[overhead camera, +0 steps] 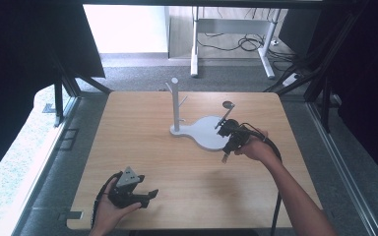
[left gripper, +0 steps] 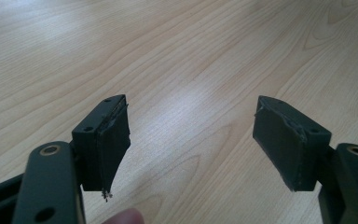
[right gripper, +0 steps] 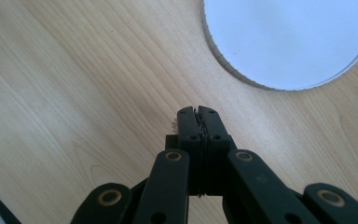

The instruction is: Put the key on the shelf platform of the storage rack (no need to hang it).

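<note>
Over bare wooden table (overhead camera: 142, 147), left gripper (left gripper: 191, 140) jaws spread; right gripper (right gripper: 199, 122) jaws clenched empty beside white base (right gripper: 289, 42).

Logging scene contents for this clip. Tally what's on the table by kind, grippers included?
Grippers: 2, the left gripper open near the table's near edge, the right gripper shut at the stand's base
White stand with upright post and pegs: 1
Small round hole in the wooden table behind the stand: 1
Total: 4
</note>
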{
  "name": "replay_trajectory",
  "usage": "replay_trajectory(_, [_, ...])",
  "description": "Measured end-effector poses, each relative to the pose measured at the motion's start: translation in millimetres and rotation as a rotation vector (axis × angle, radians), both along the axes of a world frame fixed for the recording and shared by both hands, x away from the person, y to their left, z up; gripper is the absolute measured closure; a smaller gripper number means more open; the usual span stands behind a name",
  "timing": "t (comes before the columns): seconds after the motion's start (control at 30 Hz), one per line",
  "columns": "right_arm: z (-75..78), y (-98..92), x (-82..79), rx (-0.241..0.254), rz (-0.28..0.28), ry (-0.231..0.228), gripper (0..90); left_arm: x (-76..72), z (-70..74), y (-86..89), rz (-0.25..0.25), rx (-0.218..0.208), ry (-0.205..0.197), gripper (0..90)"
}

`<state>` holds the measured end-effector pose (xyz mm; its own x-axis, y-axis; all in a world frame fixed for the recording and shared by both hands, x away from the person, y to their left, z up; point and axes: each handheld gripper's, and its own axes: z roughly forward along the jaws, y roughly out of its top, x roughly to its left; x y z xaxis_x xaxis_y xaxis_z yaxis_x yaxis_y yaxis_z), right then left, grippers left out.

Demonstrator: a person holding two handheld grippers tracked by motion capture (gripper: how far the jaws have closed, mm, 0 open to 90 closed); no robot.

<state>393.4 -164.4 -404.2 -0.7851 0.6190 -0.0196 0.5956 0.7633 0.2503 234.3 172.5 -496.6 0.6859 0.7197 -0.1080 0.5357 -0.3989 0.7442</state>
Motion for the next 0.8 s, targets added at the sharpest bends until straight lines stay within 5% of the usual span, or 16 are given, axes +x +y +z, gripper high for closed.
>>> replay_trajectory(0.8, [4.0,-6.3,29.8,0.007,-0.047,0.016,89.8,0.5,-0.1,0.2,-0.007,0.006,0.0,27.3])
